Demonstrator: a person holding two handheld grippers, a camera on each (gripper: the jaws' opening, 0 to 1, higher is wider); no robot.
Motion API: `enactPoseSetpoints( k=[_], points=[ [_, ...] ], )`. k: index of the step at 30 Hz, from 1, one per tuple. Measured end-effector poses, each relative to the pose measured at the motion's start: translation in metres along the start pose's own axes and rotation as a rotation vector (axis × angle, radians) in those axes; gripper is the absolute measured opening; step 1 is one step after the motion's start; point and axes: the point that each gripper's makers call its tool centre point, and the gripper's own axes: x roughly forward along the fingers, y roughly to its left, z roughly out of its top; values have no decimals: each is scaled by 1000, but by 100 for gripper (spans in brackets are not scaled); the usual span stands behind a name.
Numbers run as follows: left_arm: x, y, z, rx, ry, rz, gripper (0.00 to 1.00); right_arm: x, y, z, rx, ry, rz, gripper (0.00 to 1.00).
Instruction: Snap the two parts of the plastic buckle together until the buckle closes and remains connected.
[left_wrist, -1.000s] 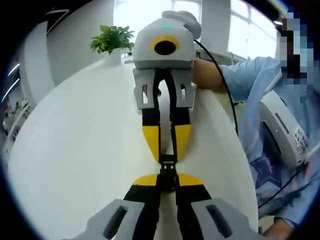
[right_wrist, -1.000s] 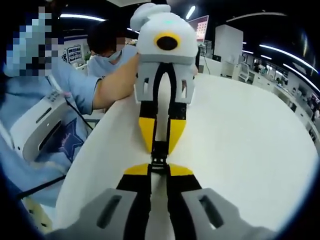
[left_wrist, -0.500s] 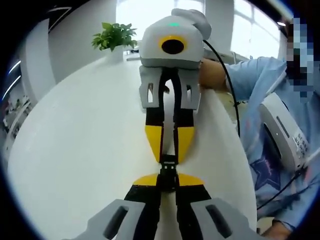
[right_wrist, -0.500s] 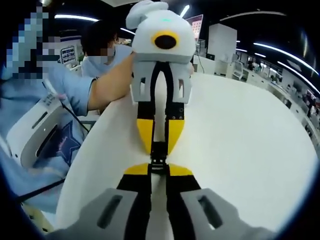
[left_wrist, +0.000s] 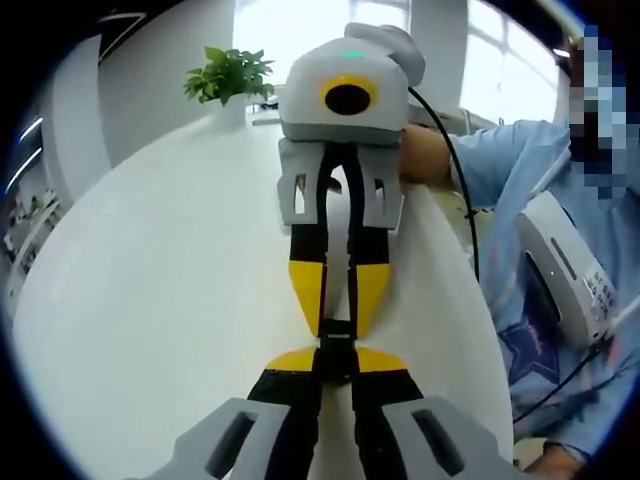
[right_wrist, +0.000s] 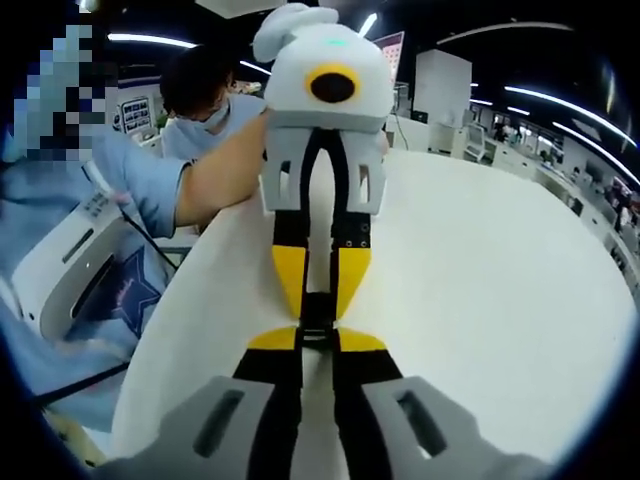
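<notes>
The small black plastic buckle (left_wrist: 336, 345) (right_wrist: 315, 325) sits up off the white table (left_wrist: 160, 300), pinched at each end between yellow-tipped jaws, its two halves pushed right up against each other.

The buckle (left_wrist: 336, 340) sat above the surface (left_wrist: 150, 300), between the left gripper (left_wrist: 336, 362) below it in the left gripper view and the right gripper (left_wrist: 338, 318) opposite, tips nearly meeting. Beyond the buckle, a potted plant (left_wrist: 228, 75) stood at the surface's far edge, and a person (left_wrist: 560, 260) sat to the buckle's right.
</notes>
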Motion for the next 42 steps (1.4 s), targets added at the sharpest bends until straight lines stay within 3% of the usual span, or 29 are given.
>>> enactPoseSetpoints(
  k=[19,27,42],
  points=[
    [0,-1,-1,27,-9,-4,10,8,-10,-1,44,-2,-17,11],
    [0,-1,0,7,-25,-8,10,9,-11,0,45,22,-54,13],
    [1,-1,2,23,-31,-25,11,13,-15,-1,29,26,-54,12]
  ],
)
